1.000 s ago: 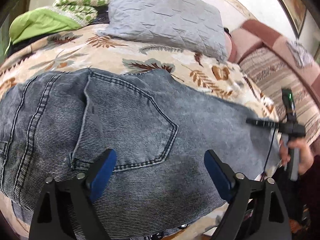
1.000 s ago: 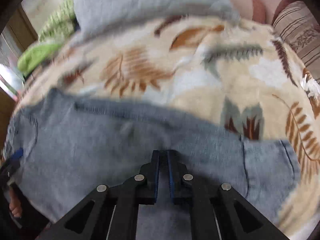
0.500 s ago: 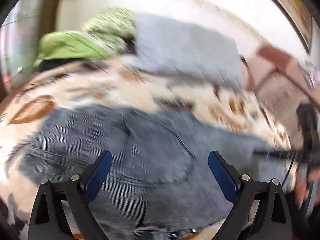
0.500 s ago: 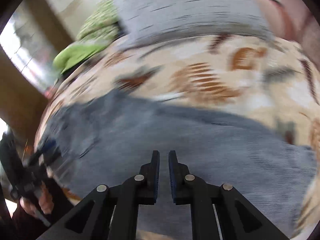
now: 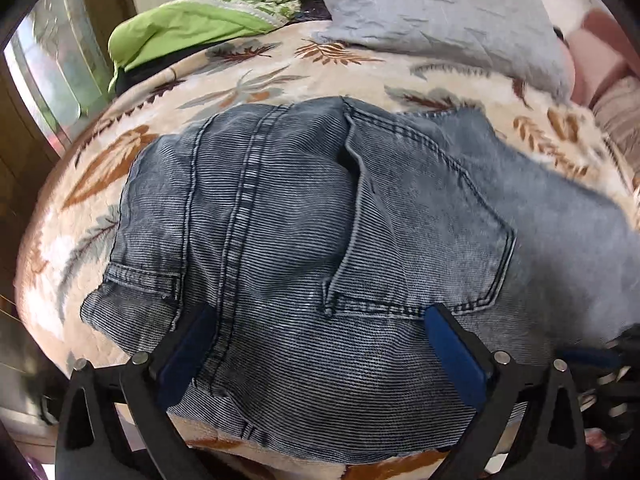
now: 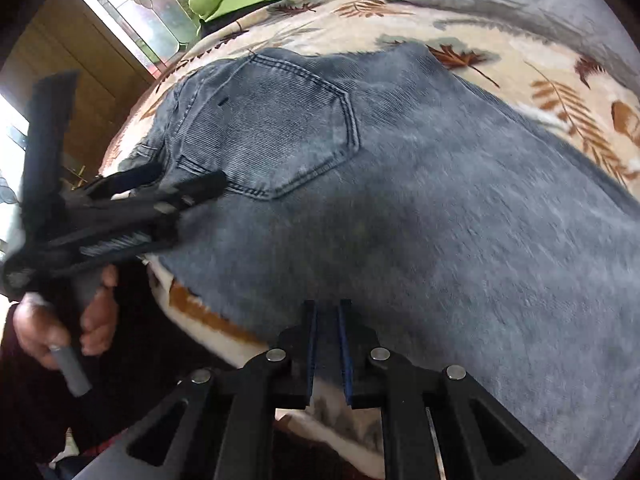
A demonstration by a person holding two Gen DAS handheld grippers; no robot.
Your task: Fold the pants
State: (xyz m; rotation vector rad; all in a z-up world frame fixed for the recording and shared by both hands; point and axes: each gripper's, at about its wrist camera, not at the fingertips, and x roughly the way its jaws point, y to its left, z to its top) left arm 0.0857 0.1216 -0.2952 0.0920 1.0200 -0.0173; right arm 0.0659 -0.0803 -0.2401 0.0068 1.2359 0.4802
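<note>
A leaf-print blanket [image 5: 248, 84] covers the bed; grey pillow [image 5: 440, 8] far, bright window [image 6: 132, 12] left.

No legible text — no labels, brands, numbers.

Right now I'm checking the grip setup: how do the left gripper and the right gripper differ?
The left gripper has its jaws spread wide and opening, with nothing pinched; the right gripper has its jaws nearly together. The left gripper hovers over the jeans just below the back pocket; the right gripper sits at the jeans' near edge, further along the leg. Whether the right one pinches fabric is unclear. Both have black fingers with blue pads and point down at the jeans.
</note>
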